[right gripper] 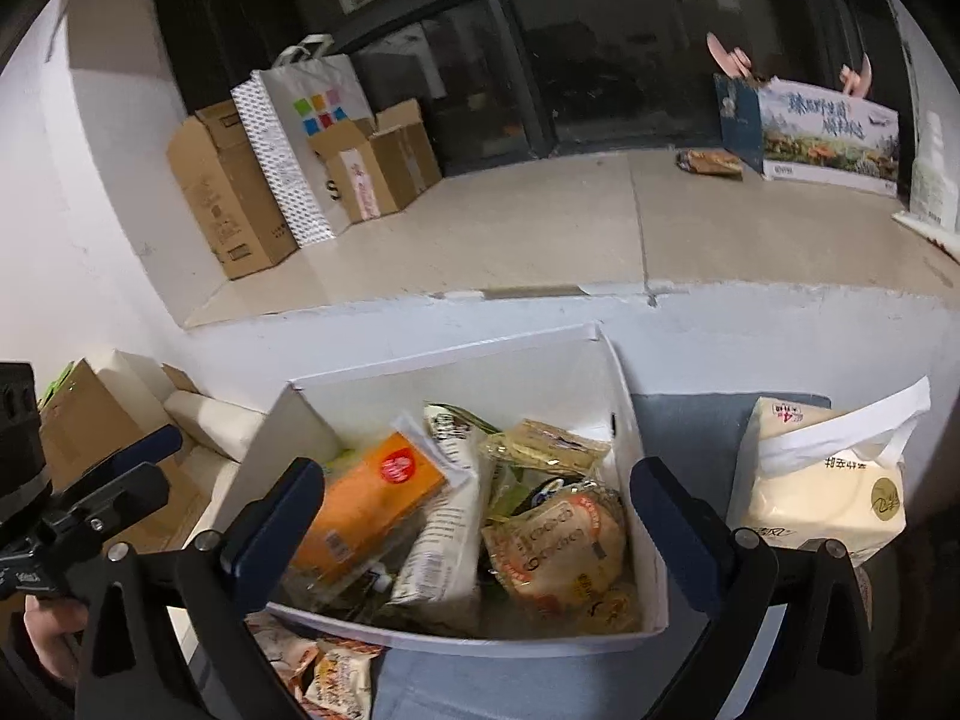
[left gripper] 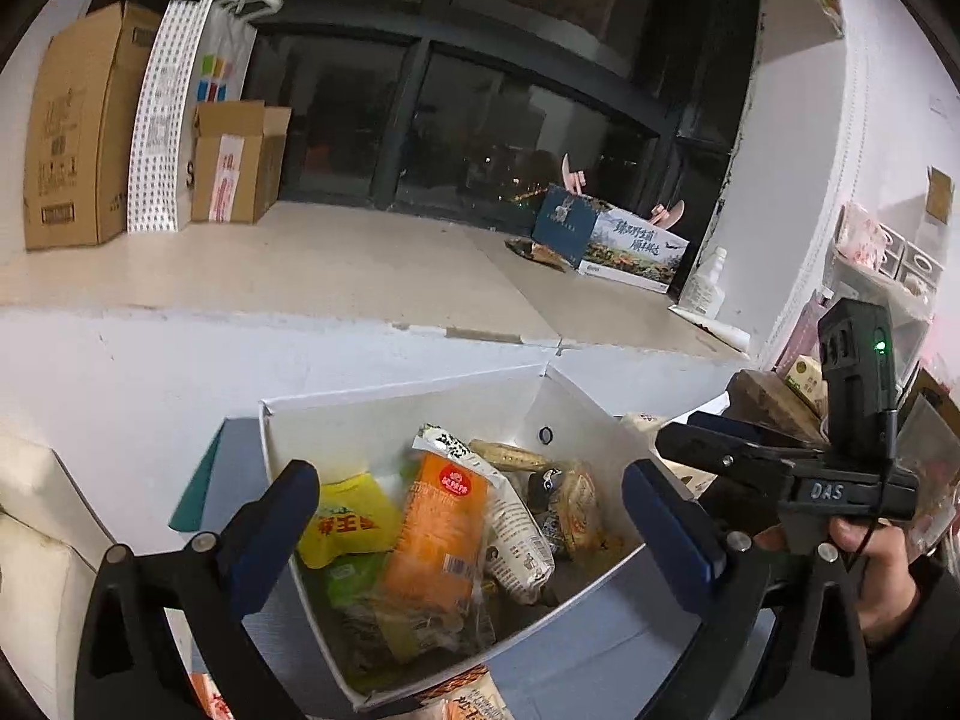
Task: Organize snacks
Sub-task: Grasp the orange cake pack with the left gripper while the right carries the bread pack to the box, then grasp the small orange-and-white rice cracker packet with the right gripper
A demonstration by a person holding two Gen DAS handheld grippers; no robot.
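Observation:
A white box (left gripper: 384, 414) (right gripper: 414, 378) sits on a blue-grey surface, filled with several snack packs: an orange pack (left gripper: 438, 528) (right gripper: 366, 504), a yellow pack (left gripper: 348, 519), a white printed pack (left gripper: 516, 534) (right gripper: 441, 546) and a round cracker pack (right gripper: 558, 540). My left gripper (left gripper: 474, 516) is open and empty, hovering above the box. My right gripper (right gripper: 477, 516) is open and empty above the box too; it shows in the left wrist view (left gripper: 714, 444), at the right. More snack packs (right gripper: 336, 678) (left gripper: 462, 696) lie in front of the box.
A cream tissue pack (right gripper: 822, 480) stands right of the box. Behind is a raised tiled ledge (left gripper: 336, 264) with cardboard boxes (left gripper: 78, 126) (right gripper: 228, 192), a paper bag (right gripper: 312, 120) and a printed carton (left gripper: 624, 240) (right gripper: 828, 132). Shelves with goods (left gripper: 888, 264) are at the right.

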